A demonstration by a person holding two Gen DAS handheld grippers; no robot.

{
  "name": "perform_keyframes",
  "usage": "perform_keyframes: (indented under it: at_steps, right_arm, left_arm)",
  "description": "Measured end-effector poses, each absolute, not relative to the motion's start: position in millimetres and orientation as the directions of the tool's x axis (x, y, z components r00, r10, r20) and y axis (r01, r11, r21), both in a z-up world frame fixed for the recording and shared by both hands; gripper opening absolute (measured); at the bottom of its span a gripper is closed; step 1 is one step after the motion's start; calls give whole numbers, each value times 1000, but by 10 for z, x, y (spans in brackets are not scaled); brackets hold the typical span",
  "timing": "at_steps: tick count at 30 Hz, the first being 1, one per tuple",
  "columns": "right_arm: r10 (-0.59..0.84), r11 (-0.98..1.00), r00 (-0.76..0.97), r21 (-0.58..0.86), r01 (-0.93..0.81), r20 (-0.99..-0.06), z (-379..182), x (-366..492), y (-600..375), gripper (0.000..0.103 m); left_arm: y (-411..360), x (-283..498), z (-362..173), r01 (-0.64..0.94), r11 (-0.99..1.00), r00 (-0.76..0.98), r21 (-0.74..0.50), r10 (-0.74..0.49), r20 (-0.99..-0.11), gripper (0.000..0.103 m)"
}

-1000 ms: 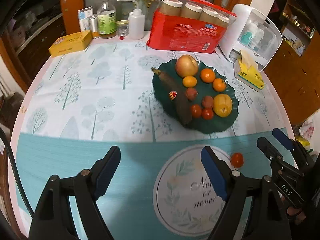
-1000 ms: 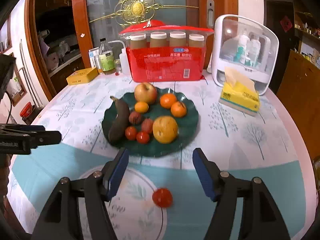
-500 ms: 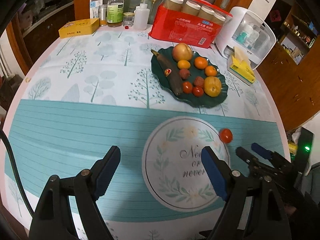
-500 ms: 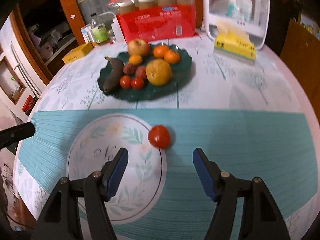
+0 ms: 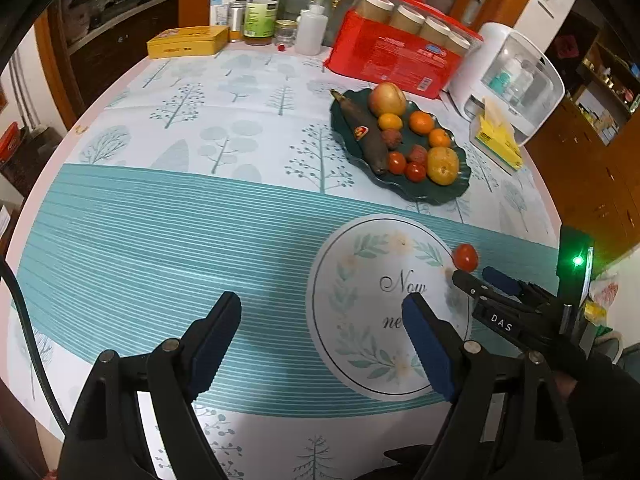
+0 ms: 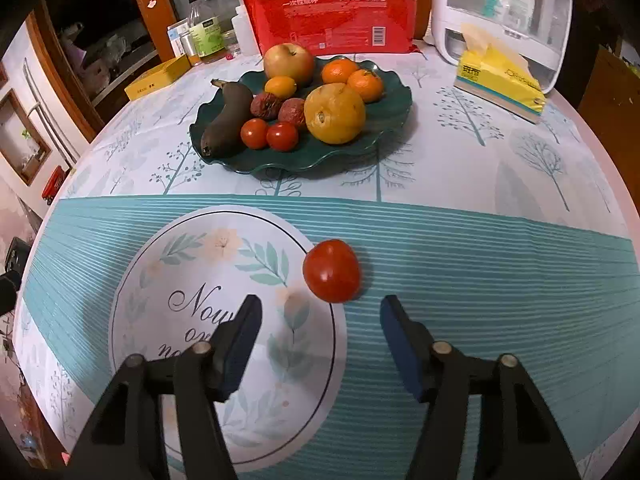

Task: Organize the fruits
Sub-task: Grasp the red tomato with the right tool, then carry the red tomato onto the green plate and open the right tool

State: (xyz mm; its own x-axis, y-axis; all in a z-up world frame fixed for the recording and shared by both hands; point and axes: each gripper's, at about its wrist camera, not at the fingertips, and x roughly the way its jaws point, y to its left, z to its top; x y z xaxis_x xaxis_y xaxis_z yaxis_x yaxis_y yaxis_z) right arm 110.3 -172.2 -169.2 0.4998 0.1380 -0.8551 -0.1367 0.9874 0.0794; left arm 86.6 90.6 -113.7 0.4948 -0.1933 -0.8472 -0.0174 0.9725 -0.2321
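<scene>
A lone red tomato [image 6: 331, 271] lies on the table [image 6: 500, 240], on the edge of the printed white circle [image 6: 224, 332] where it meets the teal striped band of the cloth. The right gripper [image 6: 320, 314] sits just short of it, fingers [image 6: 400, 344] spread wide with the tomato ahead of the gap and not touched. Nothing lies between the fingers and the tomato.

Farther back stands the dark green plate [image 6: 384, 120] with a wavy rim, apart from the tomato across a strip of tree-printed cloth. It holds a blackened banana [image 6: 226, 118], two small tomatoes [image 6: 269, 135], a large yellow citrus [image 6: 335, 113], an apple [image 6: 289, 63], mandarins [image 6: 352, 76] and two lychee-like fruits [image 6: 280, 109].

Behind the plate a red pack of jars [image 6: 332, 16] stands against a white cabinet-like appliance [image 6: 500, 12], with a yellow tissue box [image 6: 500, 76] to the right.

The left gripper [image 5: 320, 324] hovers over the striped band well left of the tomato, fingers [image 5: 212, 340] spread and empty.
</scene>
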Motion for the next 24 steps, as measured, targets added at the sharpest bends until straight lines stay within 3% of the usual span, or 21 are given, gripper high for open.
perform_keyframes:
  at_steps: [14,24]
  right_arm:
    - [109,991,490,56,-122,-865,-1803,1350,-1711,32]
    - [124,991,518,84,-100,-846,-1590,1564,-1680,32]
  left_arm:
    - [922,984,-1204,6,976,470,-220,-197,-860,82]
    - [881,1200,-1311,54,974,428,-219,-221,-876,82]
